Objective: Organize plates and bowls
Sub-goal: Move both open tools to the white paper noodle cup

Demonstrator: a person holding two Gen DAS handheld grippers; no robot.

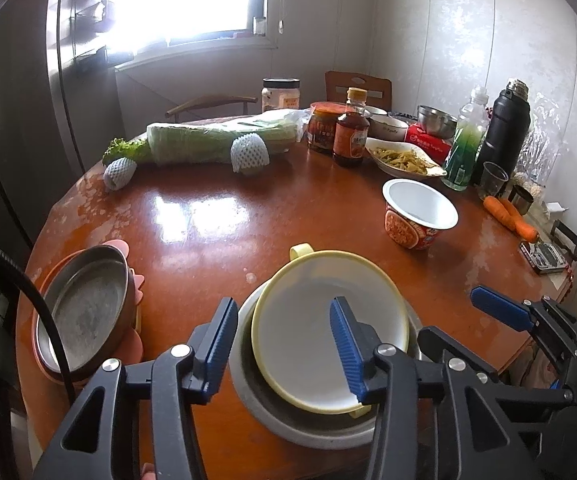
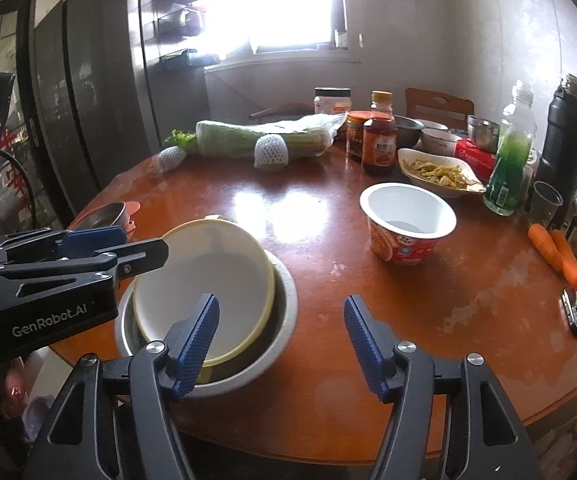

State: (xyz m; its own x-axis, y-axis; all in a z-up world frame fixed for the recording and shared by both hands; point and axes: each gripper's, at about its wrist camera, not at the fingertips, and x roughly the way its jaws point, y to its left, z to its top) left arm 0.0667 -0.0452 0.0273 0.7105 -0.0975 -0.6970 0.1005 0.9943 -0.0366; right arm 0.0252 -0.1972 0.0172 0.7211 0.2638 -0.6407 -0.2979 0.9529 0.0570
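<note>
The yellow-rimmed white plastic bowl [image 1: 328,332] sits tilted inside one grey steel basin [image 1: 308,428] at the near edge of the round brown table [image 1: 208,216]. The left gripper [image 1: 284,348], marked "GenRobot.AI" in the right wrist view, hovers over it spread wide, holding nothing. The right gripper [image 2: 282,344] gapes equally wide and empty just beside the basin, with one red instant-noodle cup [image 2: 404,232] and two carrots [image 2: 556,252] farther off.

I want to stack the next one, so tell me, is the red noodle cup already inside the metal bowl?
No, the red noodle cup stands alone on the table, apart from the metal bowl, which holds only the yellow bowl.
</note>
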